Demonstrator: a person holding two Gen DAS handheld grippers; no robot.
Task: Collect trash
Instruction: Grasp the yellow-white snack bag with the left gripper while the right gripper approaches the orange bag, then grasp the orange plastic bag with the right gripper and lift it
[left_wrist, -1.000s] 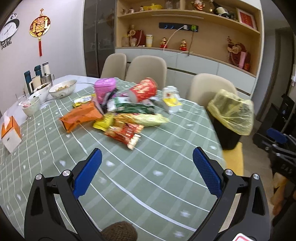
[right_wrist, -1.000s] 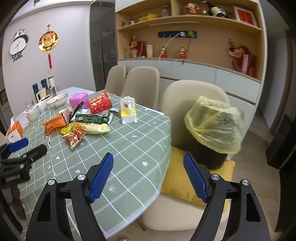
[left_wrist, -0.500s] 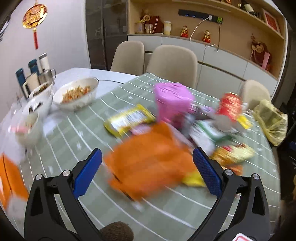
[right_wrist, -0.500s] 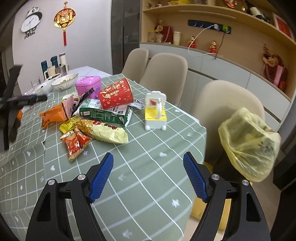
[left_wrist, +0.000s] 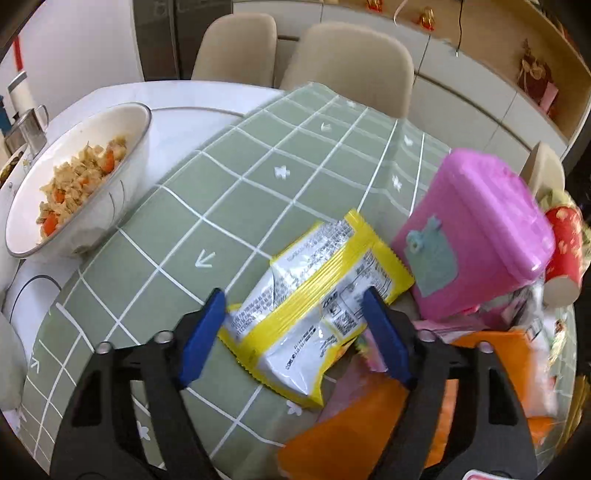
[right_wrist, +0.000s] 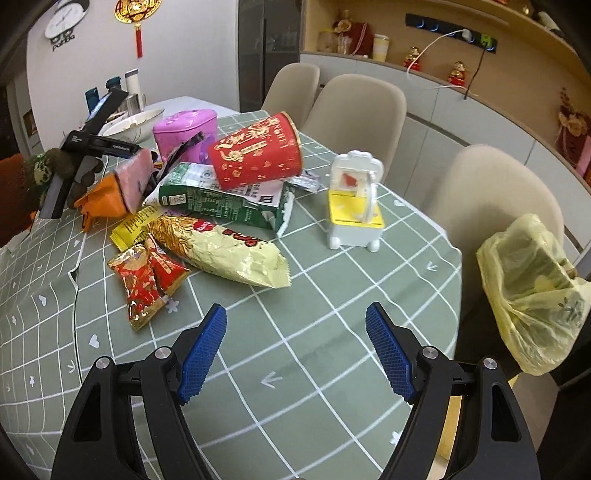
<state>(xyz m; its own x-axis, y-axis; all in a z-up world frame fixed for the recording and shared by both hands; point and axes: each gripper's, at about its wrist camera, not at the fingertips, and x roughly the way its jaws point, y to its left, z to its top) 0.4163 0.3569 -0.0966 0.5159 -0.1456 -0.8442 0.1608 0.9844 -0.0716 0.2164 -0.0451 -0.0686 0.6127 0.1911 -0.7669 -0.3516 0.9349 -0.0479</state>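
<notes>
1. My left gripper (left_wrist: 293, 332) is tilted down over the yellow-and-white wrapper (left_wrist: 317, 306), which lies flat on the green checked tablecloth (left_wrist: 236, 192). Its jaws have just been closing and now stand at a middling gap with the wrapper between the blue pads (left_wrist: 201, 338). I cannot tell whether the pads already press on it, and the wrapper looks uncrumpled.
2. Just right of that wrapper stands a pink lidded box (left_wrist: 476, 236), leaning slightly, with a red paper cup (left_wrist: 565, 251) on its side beyond it. An orange bag (left_wrist: 373, 432) lies under my right-hand finger.
3. A white bowl (left_wrist: 122, 192) of food sits to the left, partly on the bare white table.
4. My right gripper (right_wrist: 295, 349) hovers wide open over bare cloth, holding nothing.
5. Ahead of it lies the rest of the litter (quite a heap): a small red packet (right_wrist: 147, 280), a long pale-gold bag (right_wrist: 225, 251), a torn green carton (right_wrist: 221, 201).
6. A white-and-yellow toy-like container (right_wrist: 354, 210) stands upright, apart from the heap.
7. The bin with its yellow liner bag (right_wrist: 532, 291) sits off the table's right edge.
</notes>
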